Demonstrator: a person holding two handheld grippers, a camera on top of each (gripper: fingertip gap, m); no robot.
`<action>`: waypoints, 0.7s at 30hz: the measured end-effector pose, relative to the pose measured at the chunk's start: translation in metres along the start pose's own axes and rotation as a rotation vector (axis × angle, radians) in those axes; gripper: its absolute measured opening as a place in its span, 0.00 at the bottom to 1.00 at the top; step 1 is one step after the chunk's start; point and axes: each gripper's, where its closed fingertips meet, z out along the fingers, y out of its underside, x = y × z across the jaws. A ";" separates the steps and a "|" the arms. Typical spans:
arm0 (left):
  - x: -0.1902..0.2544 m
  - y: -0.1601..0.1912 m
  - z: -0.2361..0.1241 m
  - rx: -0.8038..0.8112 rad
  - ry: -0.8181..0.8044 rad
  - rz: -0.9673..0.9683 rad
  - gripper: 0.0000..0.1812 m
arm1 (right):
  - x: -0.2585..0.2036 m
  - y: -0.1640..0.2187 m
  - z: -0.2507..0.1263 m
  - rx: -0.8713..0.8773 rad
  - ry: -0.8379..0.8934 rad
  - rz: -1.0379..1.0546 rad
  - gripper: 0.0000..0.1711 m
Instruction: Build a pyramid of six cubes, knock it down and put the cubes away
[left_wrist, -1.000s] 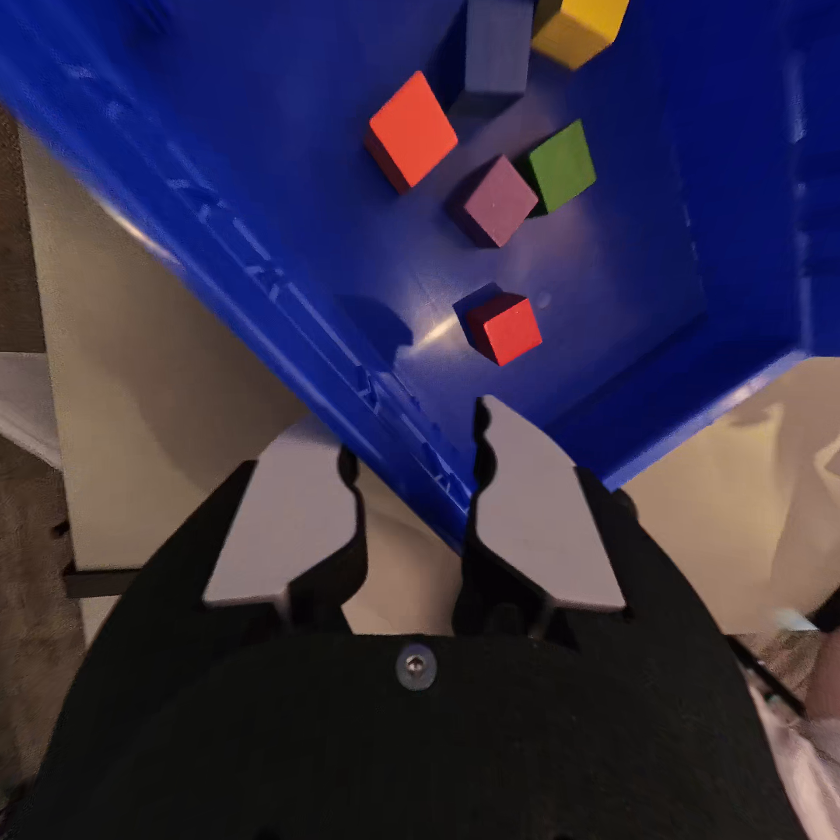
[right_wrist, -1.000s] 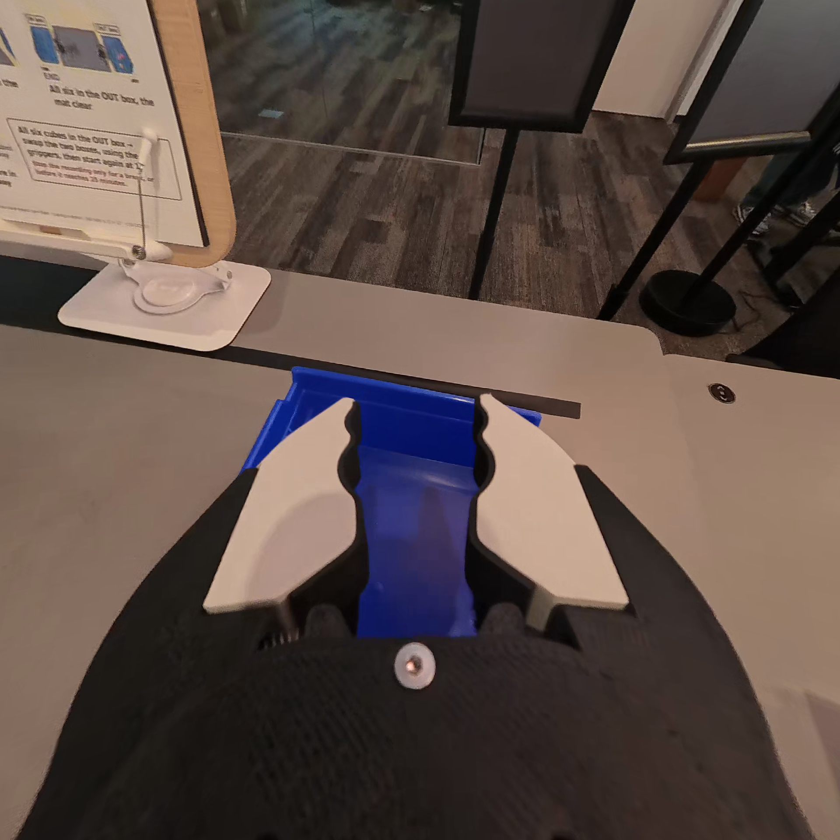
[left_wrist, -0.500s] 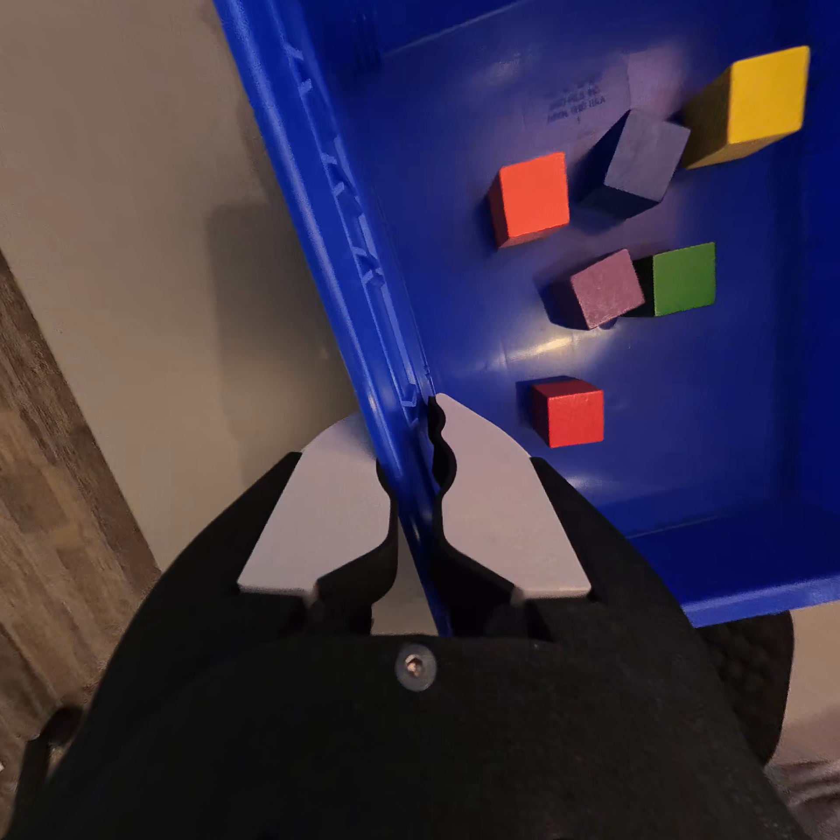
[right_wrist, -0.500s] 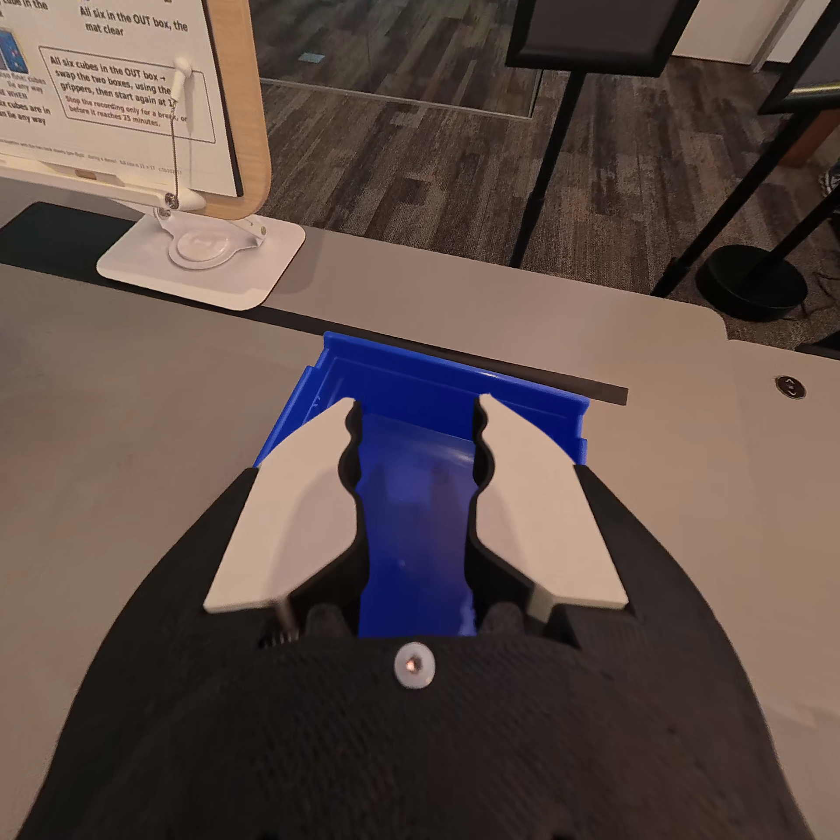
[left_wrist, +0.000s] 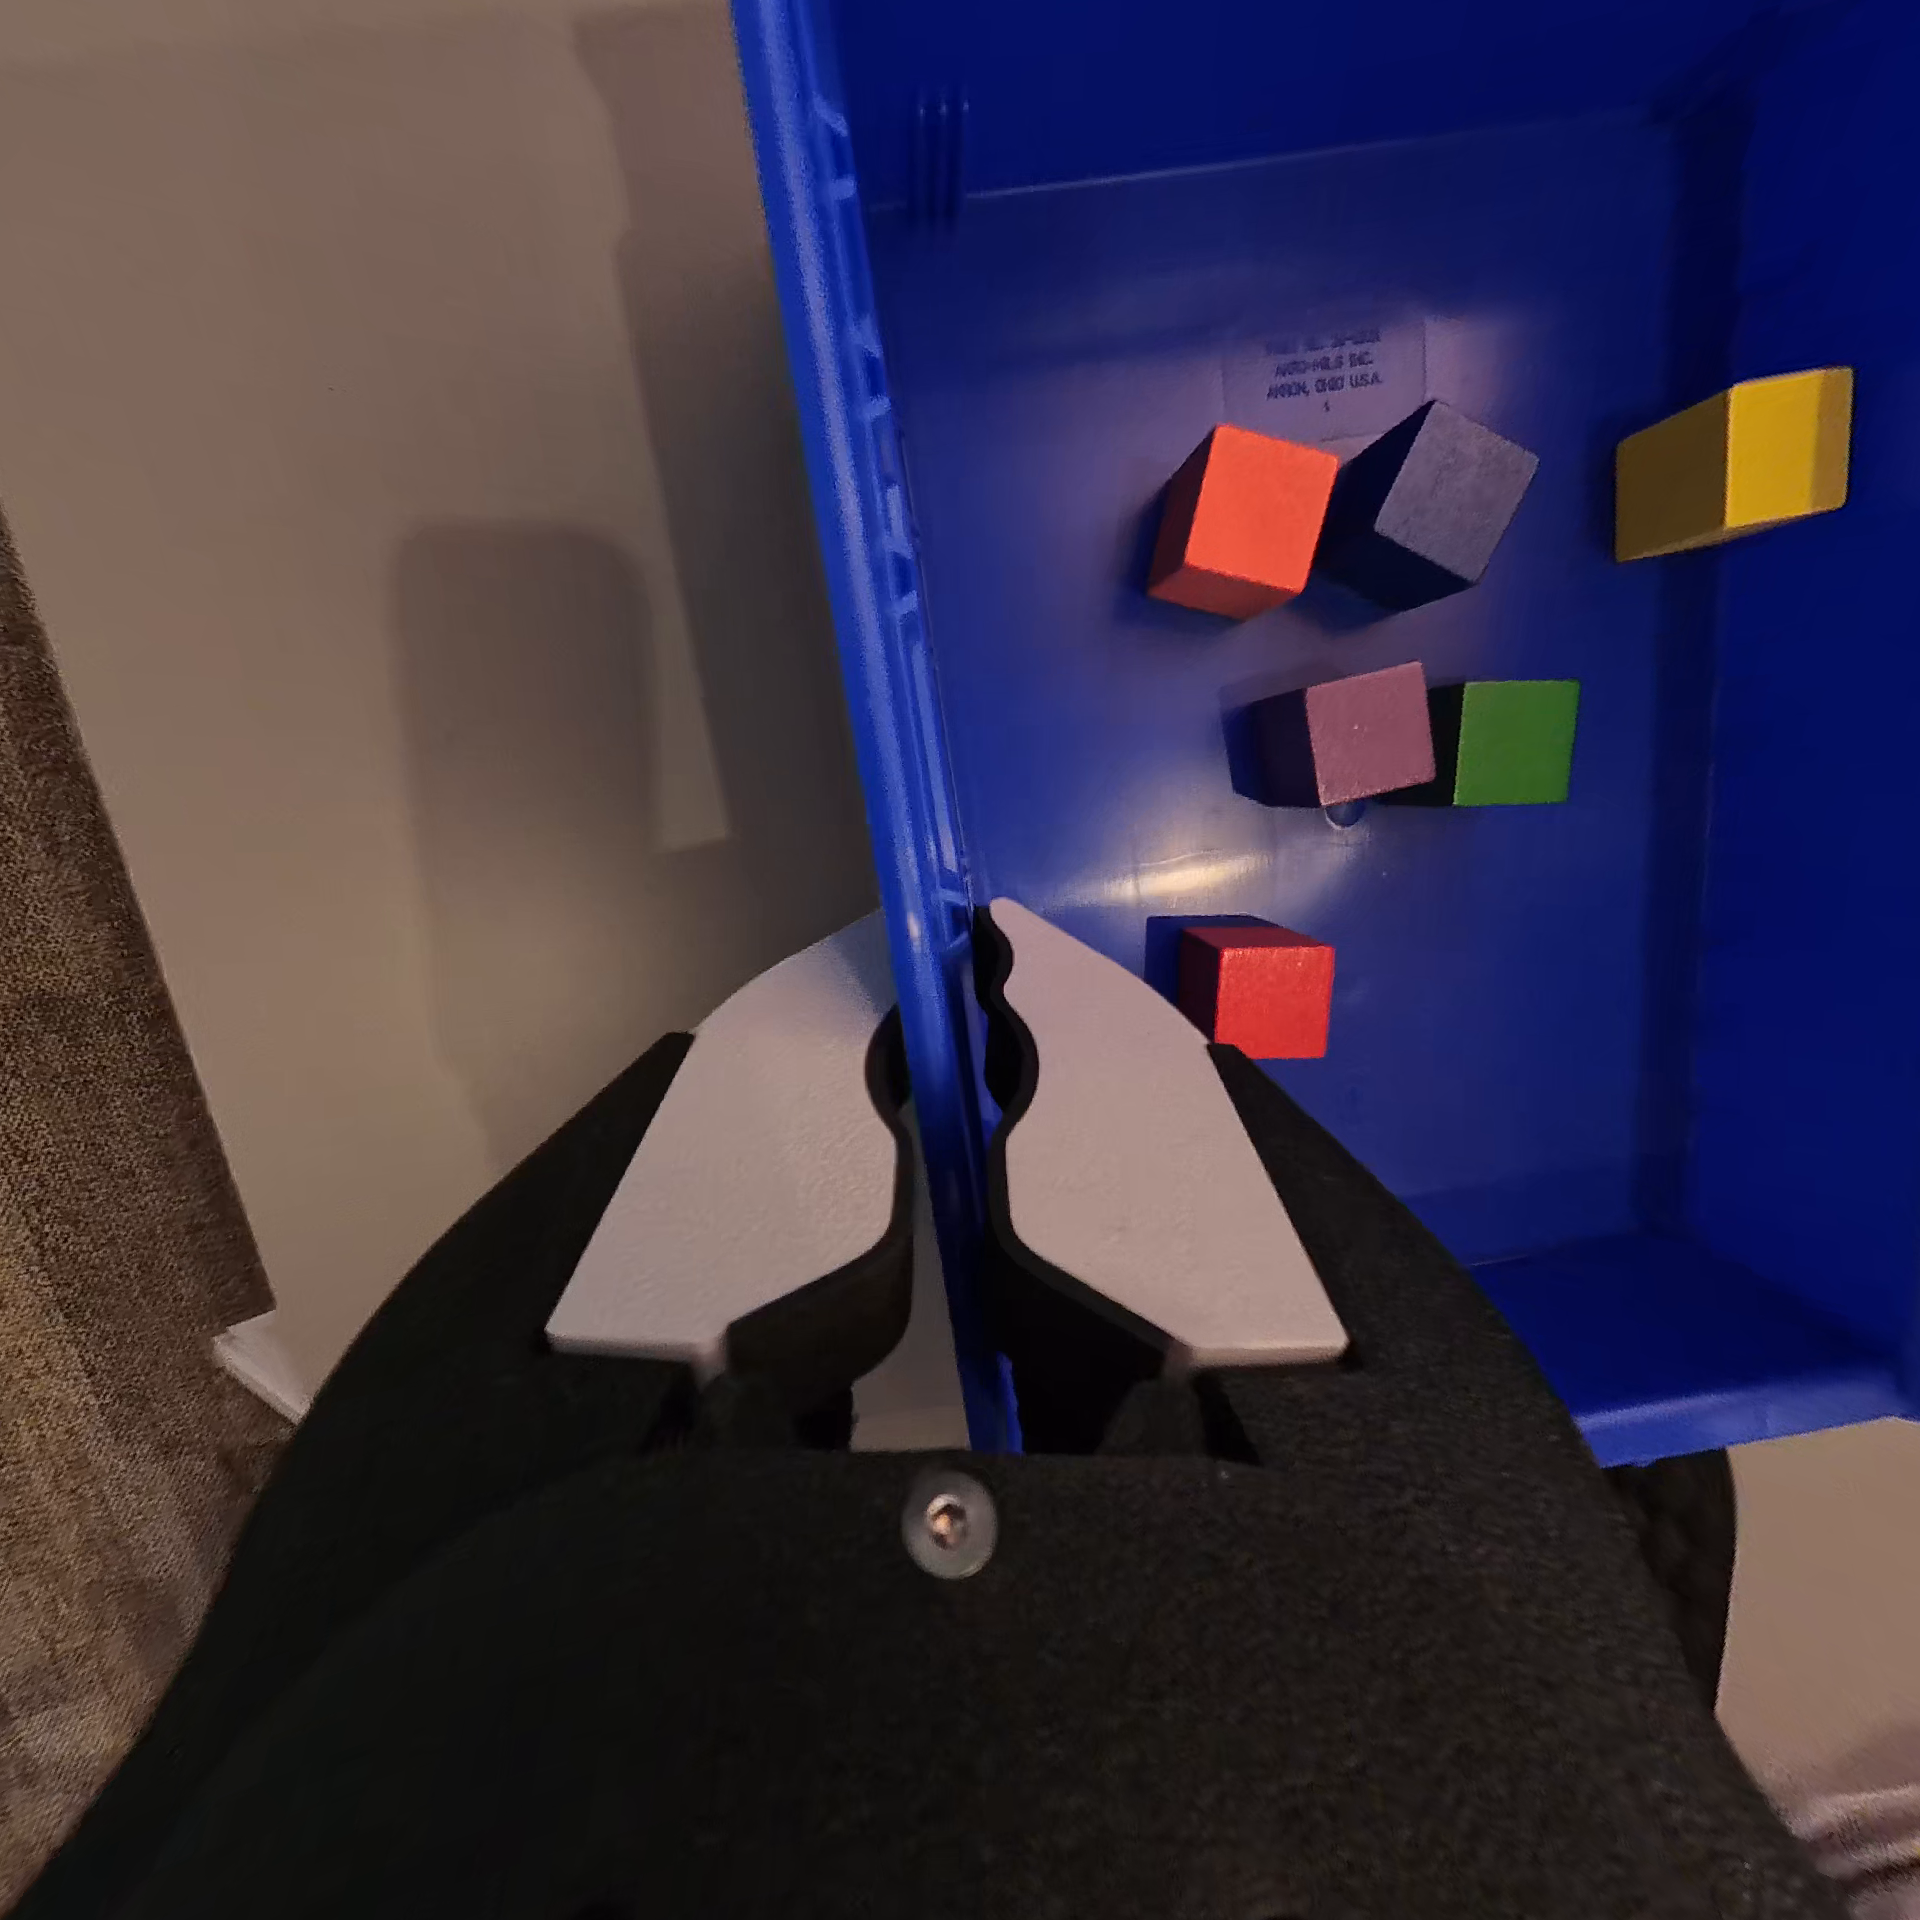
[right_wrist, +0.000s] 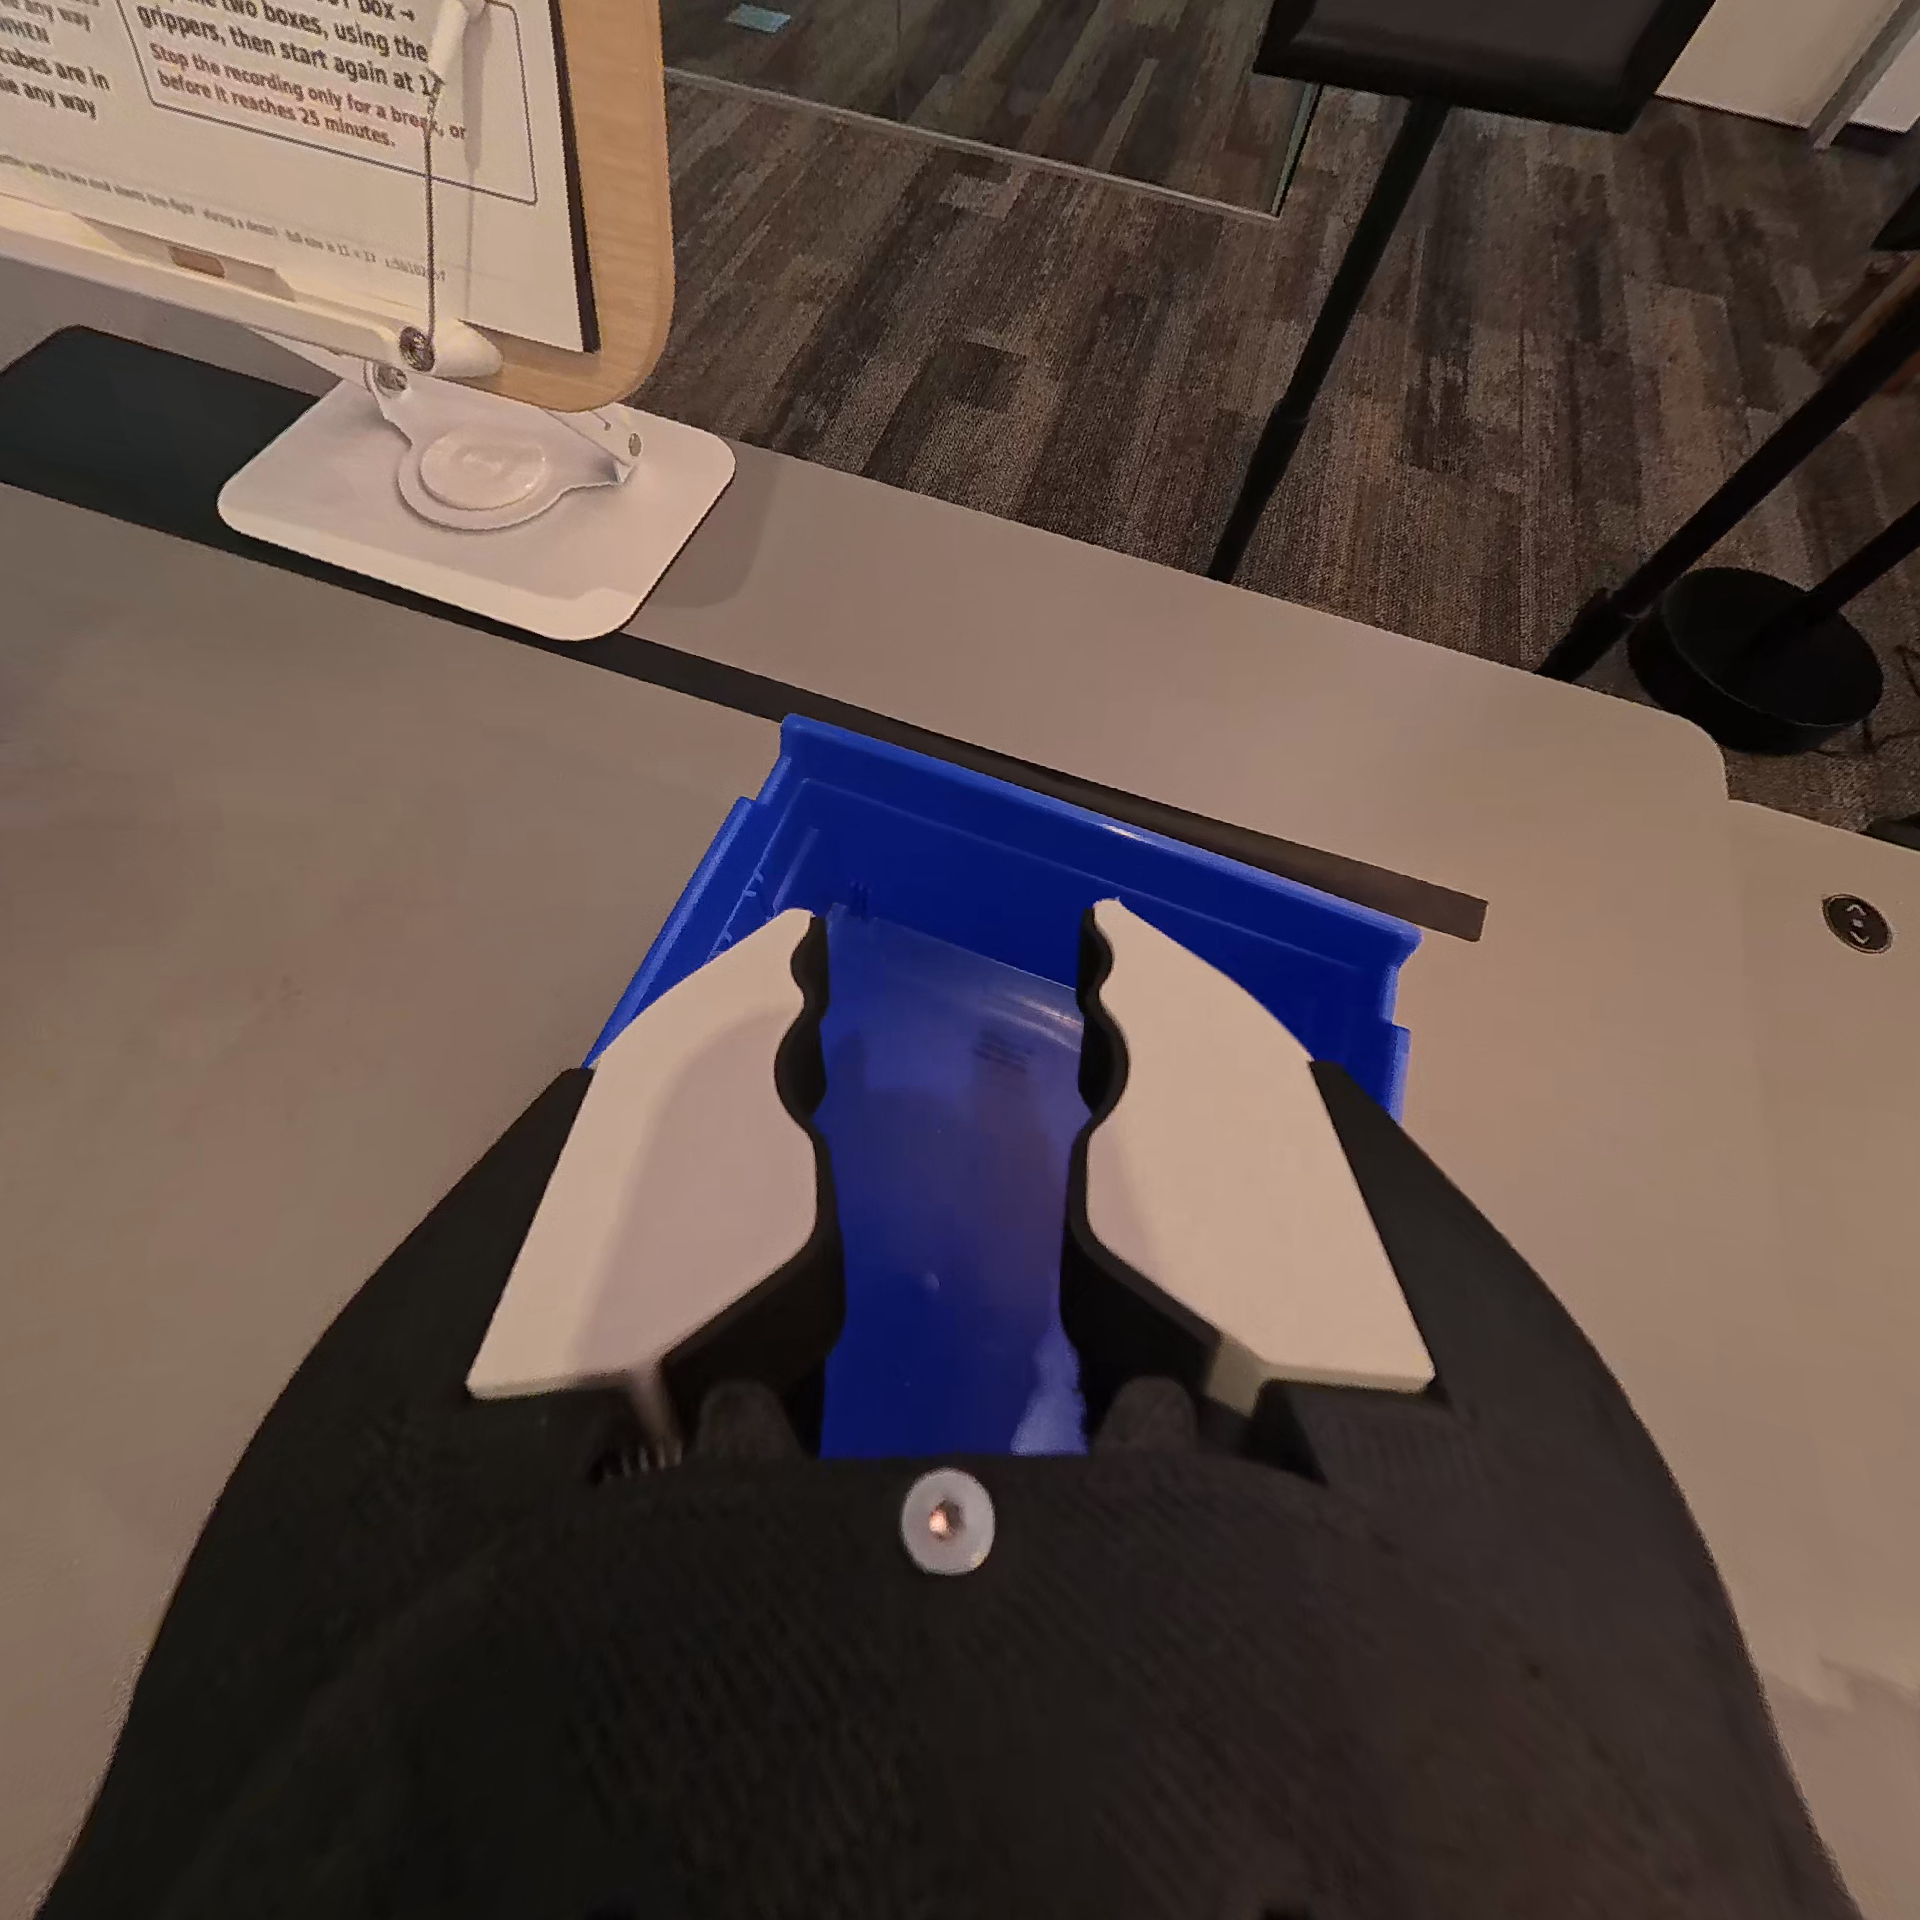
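- The grey table (right_wrist: 312, 935) fills most of the right wrist view; a dark strip (right_wrist: 1195, 821) runs across it behind the bin, with dark wood-pattern flooring (right_wrist: 1039, 260) beyond its far edge.
- In the left wrist view, a blue bin (left_wrist: 1818, 935) holding the cubes lies over a pale tabletop (left_wrist: 364, 416). The left gripper (left_wrist: 951, 925) has its jaws closed on the bin's left side wall (left_wrist: 883, 520), one finger outside, the other inside.
- In the right wrist view, a second blue bin (right_wrist: 1039, 862) sits on the table; what shows of its inside holds nothing. The right gripper (right_wrist: 951, 914) is over it, jaws apart and gripping nothing.
- A wood-framed sign (right_wrist: 312, 135) on a white stand (right_wrist: 488, 520) sits at the table's far left. It bears a printed sheet of black and red text in a ruled box.
- Black floor stands (right_wrist: 1756, 665) rise beyond the table on the right.
- Six cubes lie loose on the first bin's floor: a yellow cube (left_wrist: 1735, 462) near the right wall, an orange cube (left_wrist: 1247, 520) touching a dark blue cube (left_wrist: 1434, 499), a purple cube (left_wrist: 1351, 732) touching a green cube (left_wrist: 1507, 743), and a red cube (left_wrist: 1262, 992) just beside the inner finger.
- A small moulded block of raised maker's lettering (left_wrist: 1325, 379) sits on the bin floor above the orange and dark blue cubes.
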 end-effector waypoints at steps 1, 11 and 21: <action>-0.001 -0.004 -0.005 0.033 -0.004 -0.019 0.06 | -0.001 -0.002 -0.001 0.009 0.002 -0.004 0.28; 0.036 -0.073 -0.171 0.835 0.105 -0.008 0.33 | -0.015 -0.049 -0.045 0.280 0.008 -0.040 0.28; 0.116 -0.073 -0.231 1.162 0.221 0.352 0.22 | -0.055 -0.081 -0.087 0.642 -0.168 -0.108 0.46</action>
